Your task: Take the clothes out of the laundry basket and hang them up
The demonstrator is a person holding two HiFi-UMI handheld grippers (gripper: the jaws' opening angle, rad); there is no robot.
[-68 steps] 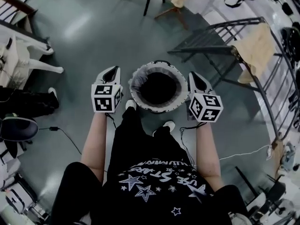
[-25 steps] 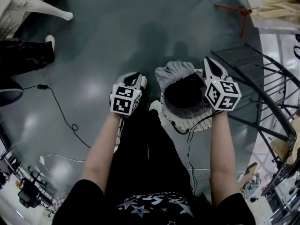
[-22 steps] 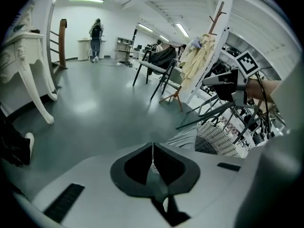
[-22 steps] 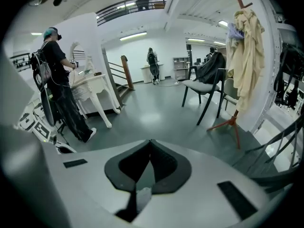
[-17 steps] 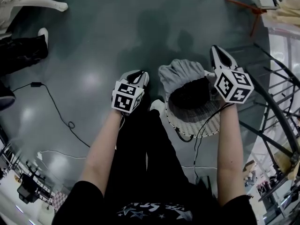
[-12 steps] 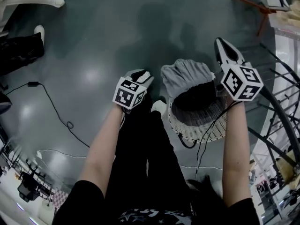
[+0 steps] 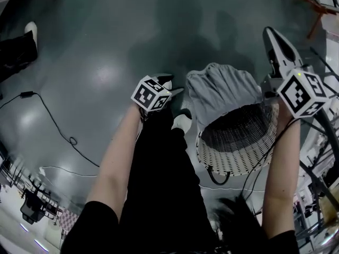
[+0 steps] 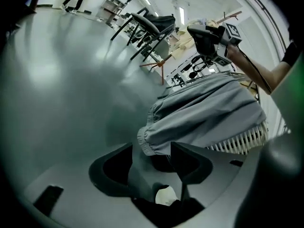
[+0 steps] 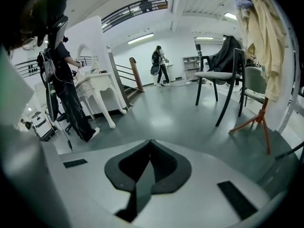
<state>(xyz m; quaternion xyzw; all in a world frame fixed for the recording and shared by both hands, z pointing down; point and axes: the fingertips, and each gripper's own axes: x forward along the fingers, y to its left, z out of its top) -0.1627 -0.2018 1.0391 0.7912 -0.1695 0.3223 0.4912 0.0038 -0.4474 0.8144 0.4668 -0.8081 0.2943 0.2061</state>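
Now, left tongs (image 8: 152, 147): jaws spread, having just been opening; the gathered elastic hem of the grey garment (image 7: 221, 93) sits in the gap, and my pads are not pinching it.
Right tongs (image 9: 150, 145): pressed together, empty, by the basket's right rim.
Garment: soft creased cloth, draped over the far rim of the laundry basket (image 7: 238, 148).
Basket: round, white, woven slats.
Hidden: the basket's inside is dark; I cannot tell what lies there.
Floor (image 7: 100, 52): glossy grey.

Black top (image 7: 92, 224), black trousers (image 7: 159, 173), white shoe (image 7: 183, 122)
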